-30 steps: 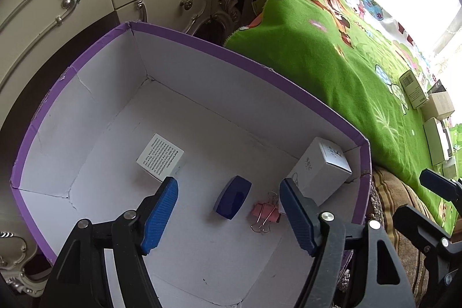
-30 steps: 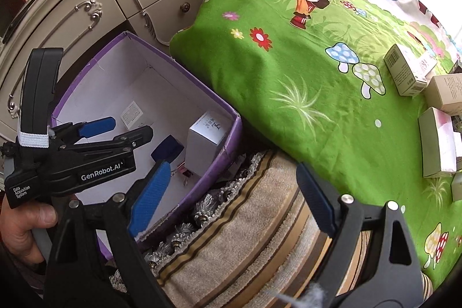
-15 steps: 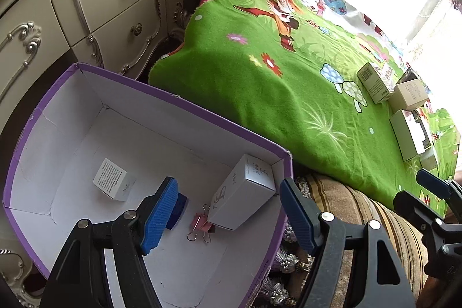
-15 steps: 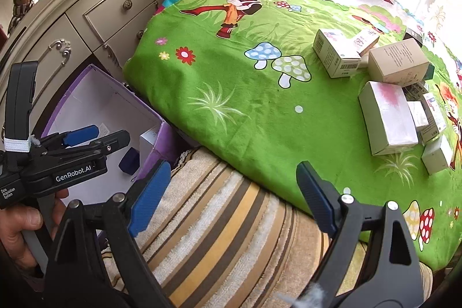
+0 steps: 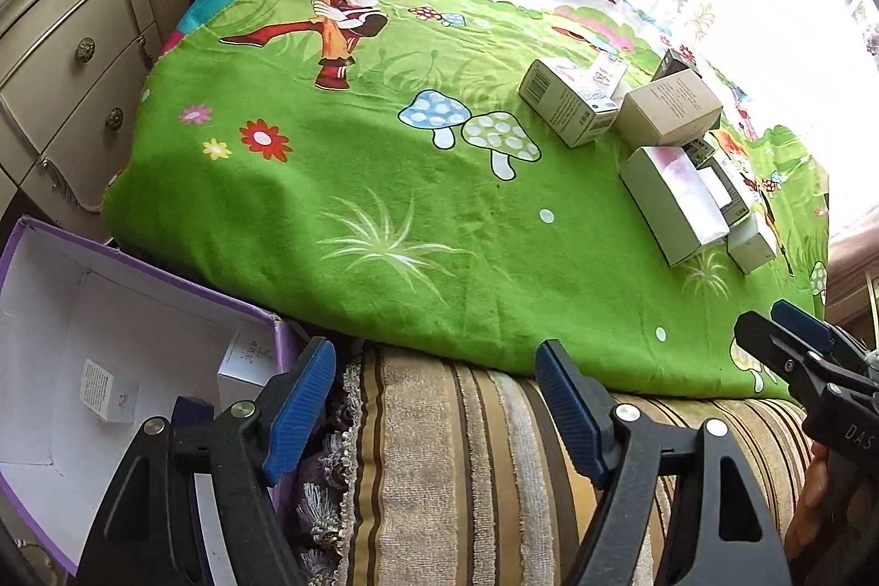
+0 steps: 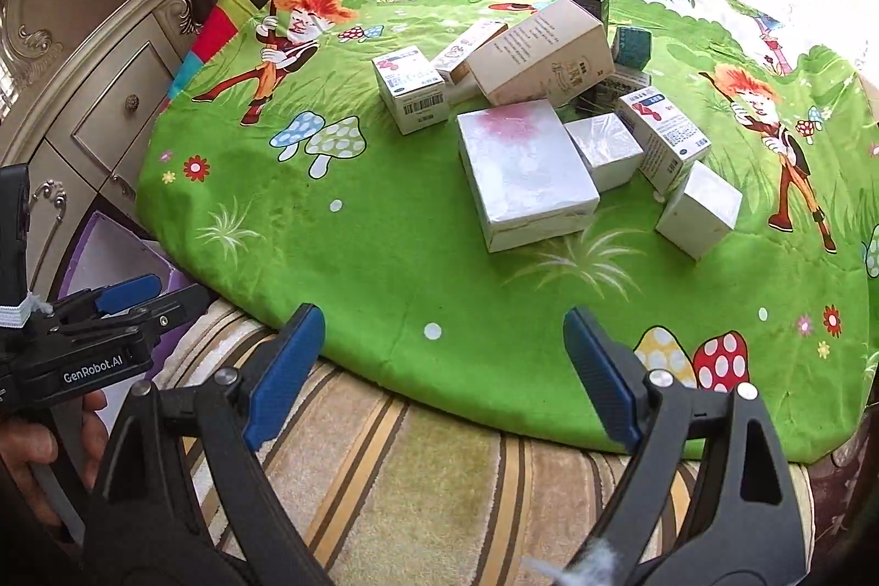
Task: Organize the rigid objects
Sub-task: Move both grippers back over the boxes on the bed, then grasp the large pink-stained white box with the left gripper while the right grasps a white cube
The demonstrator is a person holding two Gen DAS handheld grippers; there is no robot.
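Nearest, over a striped cushion (image 6: 417,476): right gripper (image 6: 439,372) spread wide, nothing between its blue pads; left gripper (image 5: 437,407) likewise apart and empty, jaws just widened a little further, poised above the cushion's tasselled edge. Down at the left, beside the cushion, a purple-rimmed box (image 5: 137,264) with white walls, holding a small white carton (image 5: 244,358) against its near corner, a smaller printed carton (image 5: 107,391) lying apart on the floor of the box, and a dark blue item (image 5: 189,407) half hidden behind the left gripper's finger. Beyond the cushion, a green cartoon blanket (image 6: 384,223) with mushrooms and flowers. Farther out on it, a cluster of cartons, well apart from both grippers: a large flat white carton with a pink stain (image 6: 522,168) closest, a white cube (image 6: 700,212) to its right, a barcode carton (image 6: 412,89) to its left, a tan carton (image 6: 549,56) tilted across the pile behind, more small ones crowded around. At the far left, a cream dresser (image 6: 104,113) with round knobs; at the back, bright window light through curtains.
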